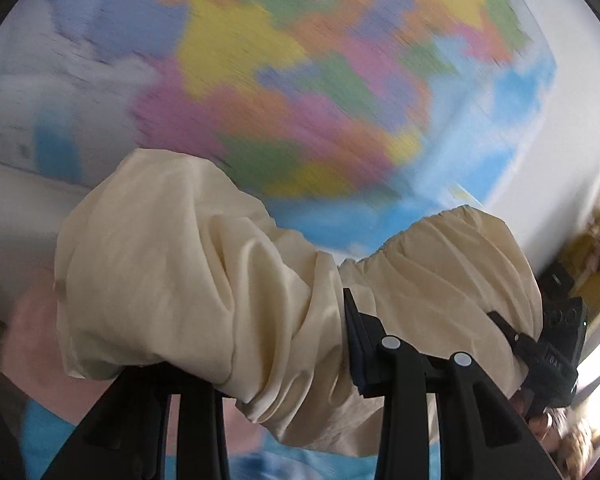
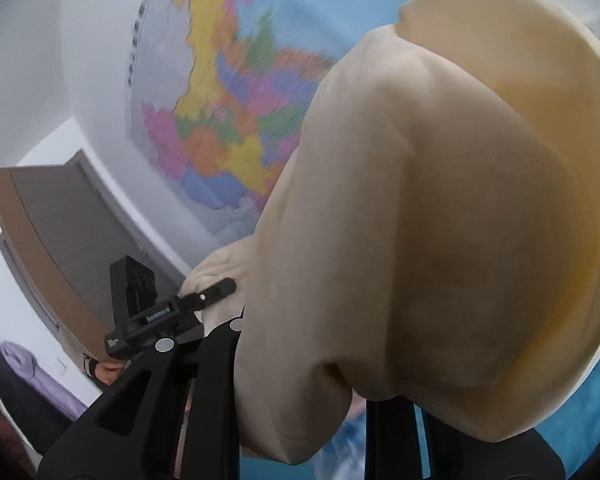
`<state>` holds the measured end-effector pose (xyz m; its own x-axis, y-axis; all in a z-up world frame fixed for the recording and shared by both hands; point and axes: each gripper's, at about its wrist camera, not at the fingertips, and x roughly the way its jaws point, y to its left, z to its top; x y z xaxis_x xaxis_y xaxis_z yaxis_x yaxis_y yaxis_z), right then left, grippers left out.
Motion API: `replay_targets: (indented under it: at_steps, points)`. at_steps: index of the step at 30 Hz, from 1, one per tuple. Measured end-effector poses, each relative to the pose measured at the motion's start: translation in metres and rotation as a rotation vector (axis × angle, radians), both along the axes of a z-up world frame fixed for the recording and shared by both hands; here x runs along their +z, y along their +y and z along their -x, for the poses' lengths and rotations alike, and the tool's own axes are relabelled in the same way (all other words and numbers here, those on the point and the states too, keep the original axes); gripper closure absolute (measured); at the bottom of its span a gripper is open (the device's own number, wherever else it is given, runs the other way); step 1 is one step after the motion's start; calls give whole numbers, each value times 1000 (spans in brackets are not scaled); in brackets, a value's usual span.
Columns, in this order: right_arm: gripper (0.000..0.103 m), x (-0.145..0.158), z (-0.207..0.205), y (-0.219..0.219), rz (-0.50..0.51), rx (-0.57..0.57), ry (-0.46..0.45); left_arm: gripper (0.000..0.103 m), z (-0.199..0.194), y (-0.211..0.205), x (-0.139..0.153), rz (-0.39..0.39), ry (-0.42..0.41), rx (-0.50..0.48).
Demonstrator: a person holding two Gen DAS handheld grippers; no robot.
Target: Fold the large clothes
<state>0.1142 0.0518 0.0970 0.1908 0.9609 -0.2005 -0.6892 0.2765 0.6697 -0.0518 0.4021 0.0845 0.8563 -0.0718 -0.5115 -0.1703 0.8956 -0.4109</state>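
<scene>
A cream-coloured garment [image 1: 228, 280] with an elastic gathered hem is bunched across my left gripper [image 1: 284, 364], which is shut on it and holds it up in the air. The cloth hides the left fingertips. In the right wrist view the same cream garment [image 2: 440, 240] drapes in a big fold over my right gripper [image 2: 304, 372], which is shut on it. The other gripper [image 2: 156, 312] shows at the left of that view, clamped on the cloth's edge. In the left wrist view the right gripper [image 1: 548, 344] shows at the right edge of the cloth.
A colourful wall map [image 1: 300, 80] fills the background, blurred; it also shows in the right wrist view [image 2: 228, 120]. A white wall [image 2: 96, 60] and a grey-brown door [image 2: 52, 224] stand at left. Purple and dark clothes [image 2: 28, 376] lie low at left. A blue surface [image 2: 580, 392] lies below.
</scene>
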Motion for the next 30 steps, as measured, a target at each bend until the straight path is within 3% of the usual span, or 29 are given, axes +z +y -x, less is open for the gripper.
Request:
replay_targets:
  at_steps: [5,8,12,15,17,20,22,25,30]
  points:
    - [84,-9,-6,95,21,100,2,68,14,85,6,15,-23,175]
    - [84,-16,5,145,41,131,-92,68,17,130,3,2,-44,243]
    - [84,-58,16,195,65,202,-74,69,21,183,-17,40,-59,292]
    - [84,-106,16,218,130,247,32,69,27,207,-52,28,-37,325]
    - [84,-138,15,223,183,268,102,70,29,223,-93,15,34,369]
    - [81,-168,12,217,202,287,196,69,41,248,-144,78,103,432]
    - [71,-172,15,210,232,304,208,66,55,262,-171,166,100,448]
    - [52,-168,23,199,299,334,174,59,66,265,-186,172,120,466]
    - [38,-148,29,152,340,357,112,54,66,258,-184,122,165,488]
